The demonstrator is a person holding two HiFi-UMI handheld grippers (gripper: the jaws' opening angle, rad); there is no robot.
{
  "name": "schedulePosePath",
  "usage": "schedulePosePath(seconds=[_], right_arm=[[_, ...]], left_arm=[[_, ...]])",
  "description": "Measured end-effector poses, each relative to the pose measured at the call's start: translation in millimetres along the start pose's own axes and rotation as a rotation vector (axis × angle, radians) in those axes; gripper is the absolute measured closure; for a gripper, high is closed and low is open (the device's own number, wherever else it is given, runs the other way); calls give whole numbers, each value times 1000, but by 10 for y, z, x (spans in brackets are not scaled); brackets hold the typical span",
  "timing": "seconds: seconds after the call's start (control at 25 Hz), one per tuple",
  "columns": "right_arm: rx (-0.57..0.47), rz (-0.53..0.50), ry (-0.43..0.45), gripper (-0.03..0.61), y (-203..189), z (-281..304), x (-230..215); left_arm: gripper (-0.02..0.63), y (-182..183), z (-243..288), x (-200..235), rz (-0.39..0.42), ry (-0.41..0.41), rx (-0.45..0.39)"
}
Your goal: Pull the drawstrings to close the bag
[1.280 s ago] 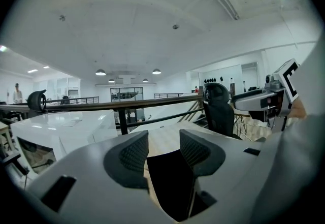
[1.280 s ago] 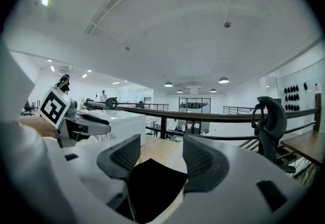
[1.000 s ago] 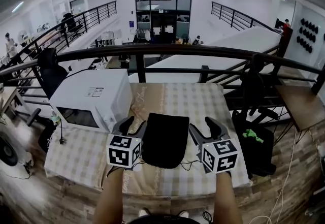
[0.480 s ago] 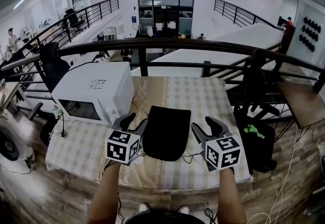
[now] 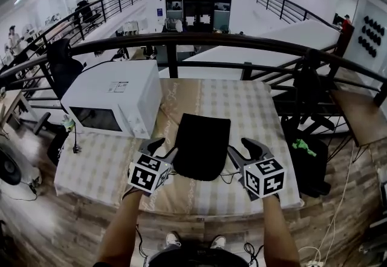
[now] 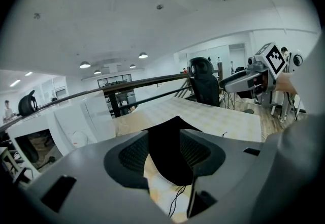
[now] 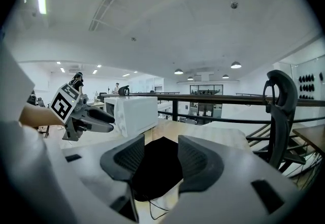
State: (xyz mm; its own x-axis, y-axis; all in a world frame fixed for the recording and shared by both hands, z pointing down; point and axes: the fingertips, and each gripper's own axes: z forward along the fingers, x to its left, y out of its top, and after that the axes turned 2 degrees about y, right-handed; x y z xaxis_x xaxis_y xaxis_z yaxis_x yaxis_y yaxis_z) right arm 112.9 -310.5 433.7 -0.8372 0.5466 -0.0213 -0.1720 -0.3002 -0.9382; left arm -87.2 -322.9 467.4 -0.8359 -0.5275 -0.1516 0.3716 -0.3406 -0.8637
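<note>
Checked table (image 5: 242, 108): black bag (image 5: 202, 145) lies flat, long axis running away from the person. Left gripper (image 5: 164, 148) stands open and empty. The right gripper (image 5: 240, 146) jaws, just closing partway, are still apart with nothing between them.

A white microwave (image 5: 112, 99) stands at the left of the checked-cloth desk (image 5: 254, 114). A dark railing (image 5: 242, 45) runs behind it, with a black office chair (image 5: 60, 69) at upper left.

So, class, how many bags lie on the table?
1: a black bag in the middle of the table, beside the white microwave. Another could hide behind the microwave.
</note>
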Motion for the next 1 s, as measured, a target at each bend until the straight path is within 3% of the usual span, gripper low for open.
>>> schedulePosePath(seconds=[0.76, 1.0], right_arm=[[211, -7, 78, 370, -868, 298, 212], [257, -11, 102, 370, -1091, 355, 248]], left_arm=[[407, -982, 244, -234, 46, -136, 210], [402, -1216, 355, -340, 104, -184, 263]])
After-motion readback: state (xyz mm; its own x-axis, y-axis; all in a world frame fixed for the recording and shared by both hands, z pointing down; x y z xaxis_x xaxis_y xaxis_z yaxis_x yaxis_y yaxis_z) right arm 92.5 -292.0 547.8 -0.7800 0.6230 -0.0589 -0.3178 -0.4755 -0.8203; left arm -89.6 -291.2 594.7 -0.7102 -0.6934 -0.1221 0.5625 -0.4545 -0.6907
